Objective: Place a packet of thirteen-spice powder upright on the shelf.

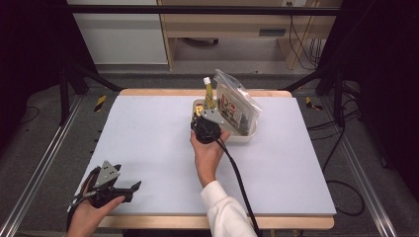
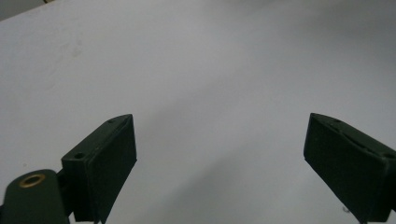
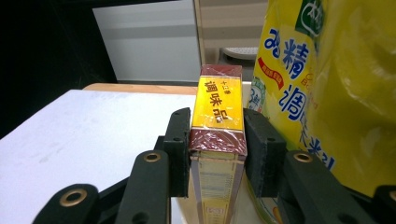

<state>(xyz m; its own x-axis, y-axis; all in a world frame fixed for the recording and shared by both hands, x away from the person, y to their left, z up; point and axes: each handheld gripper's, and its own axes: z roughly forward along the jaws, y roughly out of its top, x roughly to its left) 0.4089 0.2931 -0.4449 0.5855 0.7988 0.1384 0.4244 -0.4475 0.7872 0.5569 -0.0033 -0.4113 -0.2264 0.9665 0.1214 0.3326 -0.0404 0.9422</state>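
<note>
R claw (image 3: 217, 149) round seasoning box (image 3: 218, 105)

The yellow bag (image 3: 327, 84) runs off the frame's right edge.

I see the table (image 1: 148, 143) lit evenly from above, its surroundings falling into darkness. My left gripper view looks soft and hazy. The yellow packet (image 3: 327, 84) shows glare.

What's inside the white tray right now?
The white tray holds a clear packet standing upright, a yellow bottle, and the small yellow-and-red box clamped in the right gripper, beside a yellow bag. The tray floor is hidden.
</note>
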